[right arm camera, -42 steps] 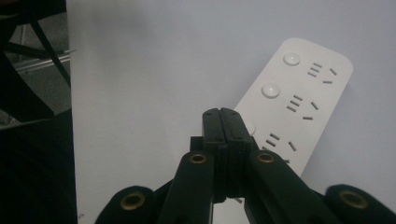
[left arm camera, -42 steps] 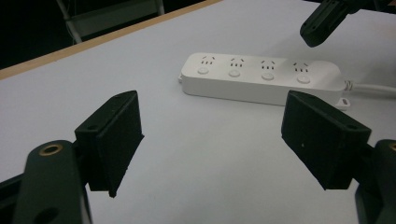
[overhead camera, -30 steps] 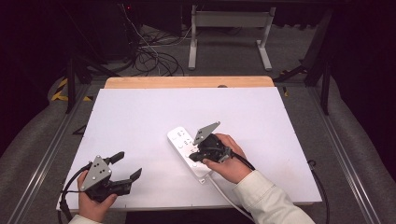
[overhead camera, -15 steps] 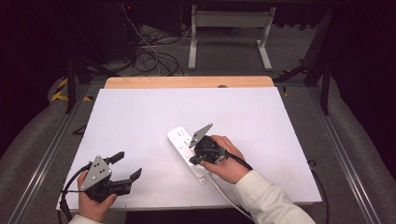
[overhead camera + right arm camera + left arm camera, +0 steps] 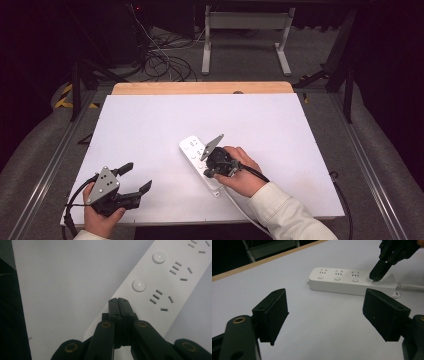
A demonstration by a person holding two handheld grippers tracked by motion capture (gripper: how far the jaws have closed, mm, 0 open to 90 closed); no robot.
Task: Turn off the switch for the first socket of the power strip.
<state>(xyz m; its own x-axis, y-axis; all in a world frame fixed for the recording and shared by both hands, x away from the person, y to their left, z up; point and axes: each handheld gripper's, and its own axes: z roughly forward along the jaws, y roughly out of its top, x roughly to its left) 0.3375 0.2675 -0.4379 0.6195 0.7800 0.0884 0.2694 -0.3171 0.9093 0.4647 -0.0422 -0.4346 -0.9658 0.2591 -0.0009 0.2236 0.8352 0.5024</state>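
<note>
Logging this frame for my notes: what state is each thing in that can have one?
Left tool: open, jaws wide apart, holding nothing, above the table's near left.
Right tool: shut, empty, tips down on the power strip's cord end.
Power strip: lying flat on the white table, sockets empty, nothing plugged in.

High view sits above the near edge of the desk [image 5: 150,120], looking forward and down, far enough back to take in the whole white top plus the floor and cables beyond. Left gripper view rides low near the desk's near-left corner, looking across the surface at the power strip [image 5: 347,281] from mid range. Right gripper view looks steeply down, very close on that same power strip [image 5: 160,285], which all three views share.
</note>
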